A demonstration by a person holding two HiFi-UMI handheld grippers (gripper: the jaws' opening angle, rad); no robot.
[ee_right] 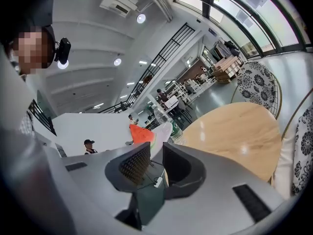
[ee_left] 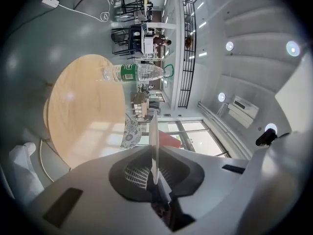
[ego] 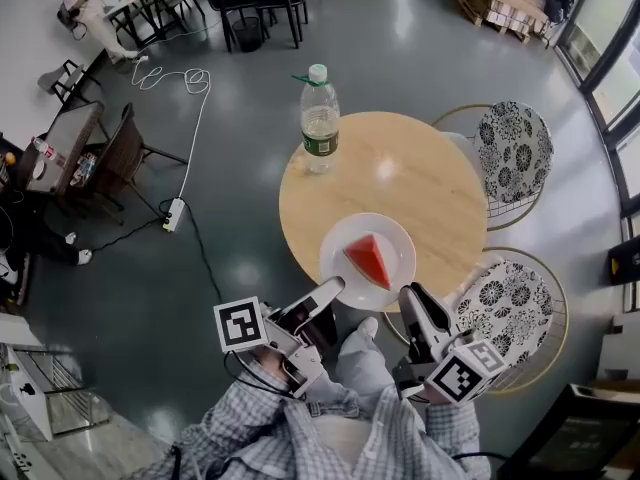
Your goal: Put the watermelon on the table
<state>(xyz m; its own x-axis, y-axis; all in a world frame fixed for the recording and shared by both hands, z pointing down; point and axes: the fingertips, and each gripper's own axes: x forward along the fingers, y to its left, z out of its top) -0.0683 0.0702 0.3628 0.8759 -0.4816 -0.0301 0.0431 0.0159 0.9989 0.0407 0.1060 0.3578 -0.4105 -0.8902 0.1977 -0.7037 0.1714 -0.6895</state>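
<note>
Seen from above, a round wooden bench (ego: 420, 178) stands on a grey floor (ego: 200, 288). A person in a checked shirt (ego: 300, 433) stands at its near side and holds a gripper in each hand.

A white plate (ego: 392, 236) lies over the bench's near edge. On it is the watermelon (ego: 368, 260), a red wedge with its point turned away from the person. The views do not show whether the plate rests on the wood or is held just above it.

The left gripper (ego: 325, 296) reaches the plate's left rim. In the left gripper view its jaws are closed tight on that rim, which shows edge-on as a thin white line between them, with the red wedge just past it.

The right gripper (ego: 415, 303) meets the plate's right rim. In the right gripper view its jaws stand only a narrow way apart, with the white rim running into the gap between them, so it appears to be clamped on the plate too. The red wedge shows beyond its tips.

At the far left of the bench a clear water bottle (ego: 320, 118) with a green label stands upright, well apart from the plate. Two chairs with black and white flowered cushions stand at the bench's right side, one far (ego: 513, 148) and one near (ego: 505, 308).
</note>
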